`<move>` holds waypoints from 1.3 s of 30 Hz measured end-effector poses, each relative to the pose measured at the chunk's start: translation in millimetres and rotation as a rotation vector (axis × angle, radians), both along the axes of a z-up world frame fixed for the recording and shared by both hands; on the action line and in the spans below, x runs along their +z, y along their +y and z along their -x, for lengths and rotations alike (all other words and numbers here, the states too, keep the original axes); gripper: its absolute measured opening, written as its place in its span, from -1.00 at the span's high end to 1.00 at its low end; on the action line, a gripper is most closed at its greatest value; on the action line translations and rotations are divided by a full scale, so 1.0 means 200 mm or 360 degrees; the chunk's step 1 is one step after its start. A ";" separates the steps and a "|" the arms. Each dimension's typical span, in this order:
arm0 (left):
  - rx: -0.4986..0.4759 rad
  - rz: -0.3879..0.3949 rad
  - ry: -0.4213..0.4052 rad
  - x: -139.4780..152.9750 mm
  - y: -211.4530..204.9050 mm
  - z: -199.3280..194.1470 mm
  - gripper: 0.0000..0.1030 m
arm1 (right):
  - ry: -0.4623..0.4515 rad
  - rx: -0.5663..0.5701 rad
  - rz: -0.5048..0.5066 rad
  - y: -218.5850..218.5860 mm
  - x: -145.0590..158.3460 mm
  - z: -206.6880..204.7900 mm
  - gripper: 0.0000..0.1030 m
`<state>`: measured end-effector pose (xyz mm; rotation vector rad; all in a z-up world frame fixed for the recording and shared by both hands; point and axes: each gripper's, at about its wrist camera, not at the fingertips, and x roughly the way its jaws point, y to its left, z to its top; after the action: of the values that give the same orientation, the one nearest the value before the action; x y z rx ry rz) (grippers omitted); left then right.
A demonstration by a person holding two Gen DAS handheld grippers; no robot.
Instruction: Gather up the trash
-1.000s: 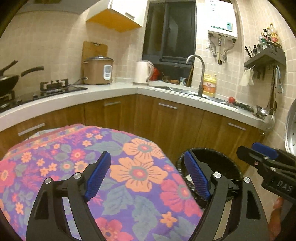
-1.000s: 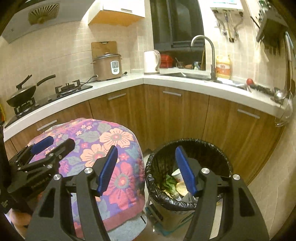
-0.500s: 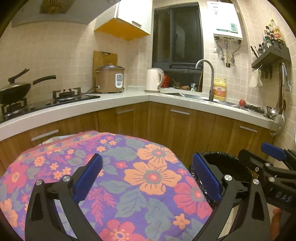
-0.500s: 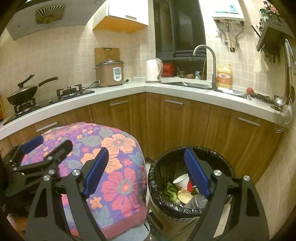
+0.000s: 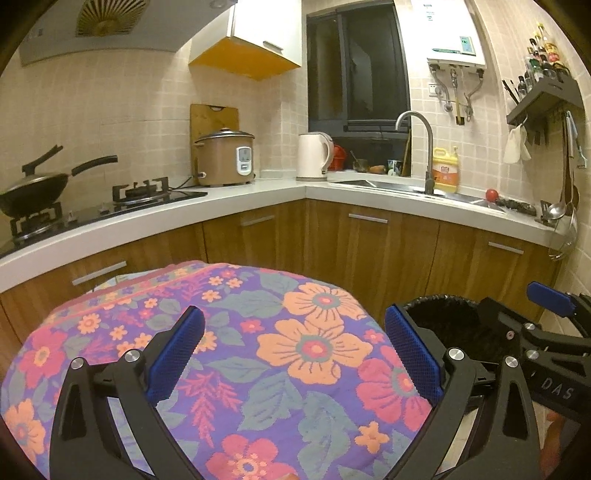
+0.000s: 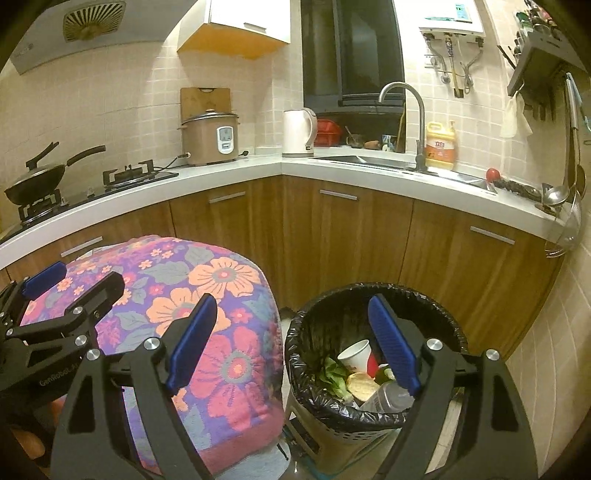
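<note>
Warm, dim indoor light; sharp centre, fisheye-bent edges, dark corners.

right gripper [image 5: 554,373] body, near right of left wrist view: white letters "DAS", rest cut off.
left gripper [image 6: 55,354] body, near left of right wrist view: small white print, roughly "GenRobot", not fully legible.
yellow detergent bottle [image 6: 439,146] beside the faucet, far right: red label with characters, too blurred to read.
water heater [image 5: 448,31] panel and rice cooker [image 5: 225,157] panel: print unreadable.
</note>
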<state>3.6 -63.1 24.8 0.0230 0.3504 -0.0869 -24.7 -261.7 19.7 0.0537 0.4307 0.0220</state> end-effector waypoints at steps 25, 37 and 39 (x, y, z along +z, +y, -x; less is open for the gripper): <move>0.0044 0.0068 0.0029 0.00 0.06 -0.02 -0.84 | 0.0000 -0.0043 0.0004 -0.02 -0.01 0.01 -0.55; 0.0047 0.0067 0.0029 0.00 0.07 -0.03 -0.84 | 0.0003 -0.0044 -0.0004 -0.03 -0.01 0.00 -0.55; 0.0044 0.0070 0.0031 0.00 0.07 -0.03 -0.84 | 0.0003 -0.0045 -0.0003 -0.03 -0.01 0.00 -0.55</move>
<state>9.3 -49.3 25.3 -0.0260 0.3677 -0.0676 -25.4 -267.5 18.1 0.0619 0.4316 -0.0052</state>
